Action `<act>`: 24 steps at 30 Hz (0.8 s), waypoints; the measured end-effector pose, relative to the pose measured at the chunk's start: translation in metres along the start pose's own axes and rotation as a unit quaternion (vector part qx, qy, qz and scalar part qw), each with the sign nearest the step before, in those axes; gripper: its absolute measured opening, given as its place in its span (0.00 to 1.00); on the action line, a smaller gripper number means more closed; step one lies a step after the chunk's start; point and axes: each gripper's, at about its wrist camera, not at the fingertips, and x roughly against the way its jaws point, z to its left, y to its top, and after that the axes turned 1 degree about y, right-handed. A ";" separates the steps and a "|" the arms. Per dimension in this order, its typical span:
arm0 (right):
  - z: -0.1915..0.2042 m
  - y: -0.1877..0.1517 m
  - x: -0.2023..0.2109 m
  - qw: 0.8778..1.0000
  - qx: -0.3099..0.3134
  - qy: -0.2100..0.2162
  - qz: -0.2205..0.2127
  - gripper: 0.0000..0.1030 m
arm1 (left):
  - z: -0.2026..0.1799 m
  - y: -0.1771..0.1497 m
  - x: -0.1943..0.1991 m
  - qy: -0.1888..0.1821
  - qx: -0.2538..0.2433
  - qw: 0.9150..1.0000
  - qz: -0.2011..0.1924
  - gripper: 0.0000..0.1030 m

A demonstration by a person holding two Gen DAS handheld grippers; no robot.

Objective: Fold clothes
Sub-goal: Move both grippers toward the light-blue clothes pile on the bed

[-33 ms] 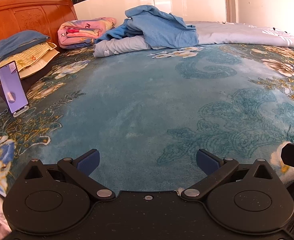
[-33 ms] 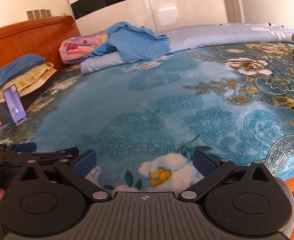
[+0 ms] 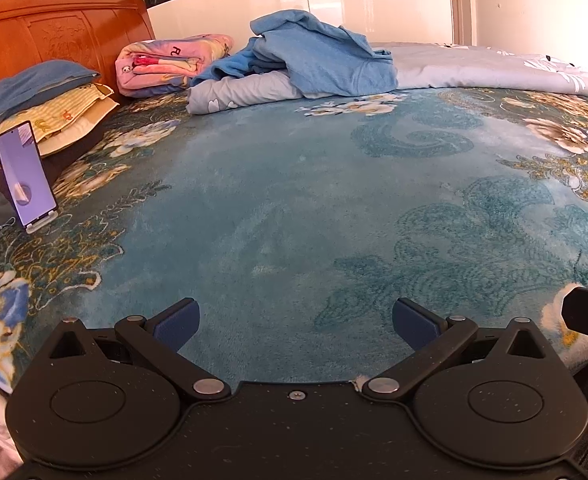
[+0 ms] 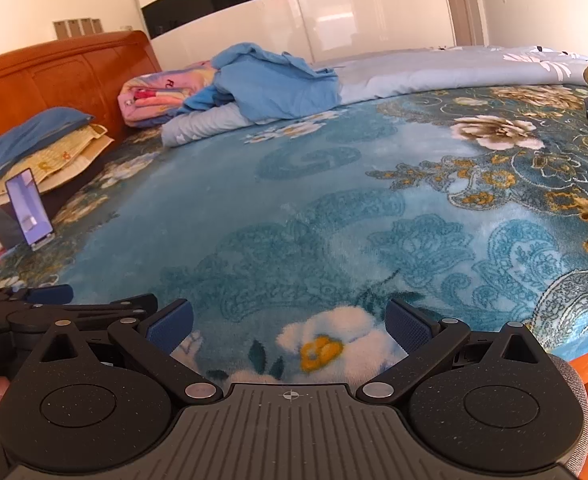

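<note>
Over near edge of floral blanket [image 3: 277, 208]: left gripper [image 3: 296, 320] and right gripper [image 4: 289, 322] spread wide, empty; crumpled blue garment [image 3: 326, 60] at blanket's far edge.

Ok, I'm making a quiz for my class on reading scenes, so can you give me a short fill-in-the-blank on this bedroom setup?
1. The crumpled blue garment lies on top of a rolled grey ____.
2. The phone stands propped upright in front of a stack of ____.
3. Both the left gripper and the right gripper have their jaws ____, with nothing between them.
4. The headboard is made of ____.

Missing words: quilt; pillows; open; wood
</note>
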 end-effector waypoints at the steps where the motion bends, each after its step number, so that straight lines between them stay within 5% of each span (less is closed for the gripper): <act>1: 0.000 0.000 0.000 1.000 0.000 0.000 0.000 1.00 | 0.000 0.001 0.000 -0.001 0.001 1.000 0.001 0.99; 24: -0.001 -0.002 0.000 1.000 0.002 -0.005 0.000 1.00 | 0.007 0.000 -0.006 0.001 0.007 1.000 0.005 0.99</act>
